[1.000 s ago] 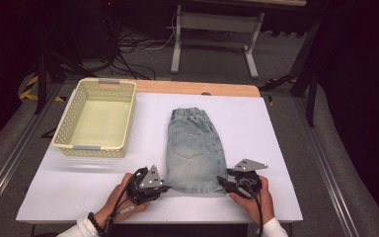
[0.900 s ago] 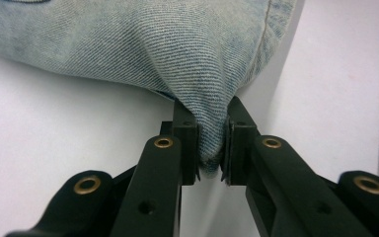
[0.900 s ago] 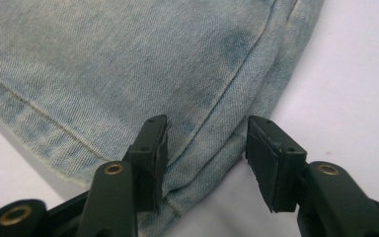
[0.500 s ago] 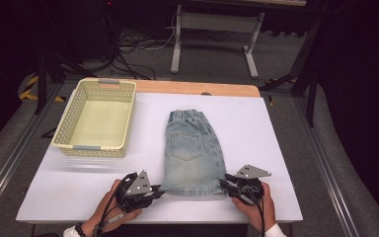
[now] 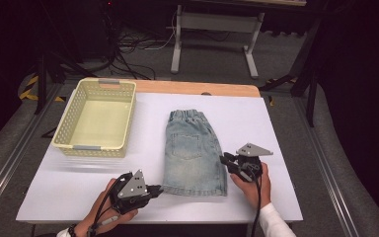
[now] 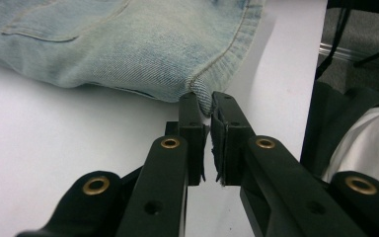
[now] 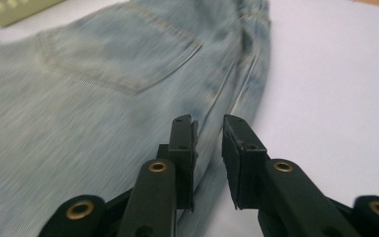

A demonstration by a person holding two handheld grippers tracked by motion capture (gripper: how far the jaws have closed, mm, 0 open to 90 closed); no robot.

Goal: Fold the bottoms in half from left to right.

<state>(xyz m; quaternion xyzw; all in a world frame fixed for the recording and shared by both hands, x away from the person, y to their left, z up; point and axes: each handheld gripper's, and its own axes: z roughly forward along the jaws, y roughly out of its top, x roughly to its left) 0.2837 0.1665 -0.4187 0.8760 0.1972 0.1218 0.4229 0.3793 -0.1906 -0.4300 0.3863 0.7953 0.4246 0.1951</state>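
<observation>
At the far left of the white table (image 5: 69,182) sits the pale yellow perforated plastic basket (image 5: 96,120), open and with nothing in it, well apart from the work. To its right, in the middle of the table, lies the pair of faded light-blue denim shorts (image 5: 193,150), spread flat with the elastic waistband away from the person and the hem toward them, a back pocket facing up. The left gripper (image 5: 154,189) sits at the near left corner of the hem, and in the left gripper view (image 6: 205,106) its jaws are clenched on that corner, the stitched hem edge pinched between the pads. The right gripper (image 5: 225,161) rests against the right side seam, somewhat above the hem; in the right gripper view (image 7: 208,129) its jaws have just been closing and stand a little apart with the seam edge between them, and I cannot see the pads pressing on the cloth yet. As for handling, I judge the shorts to be light and limp: denim has some body but will droop and fold as soon as it leaves the table, so a single pinch would let it hang crooked. The doubled hem and the side seam look like the firmest places to hold, thick enough not to slip from the pads, and not fragile.
</observation>
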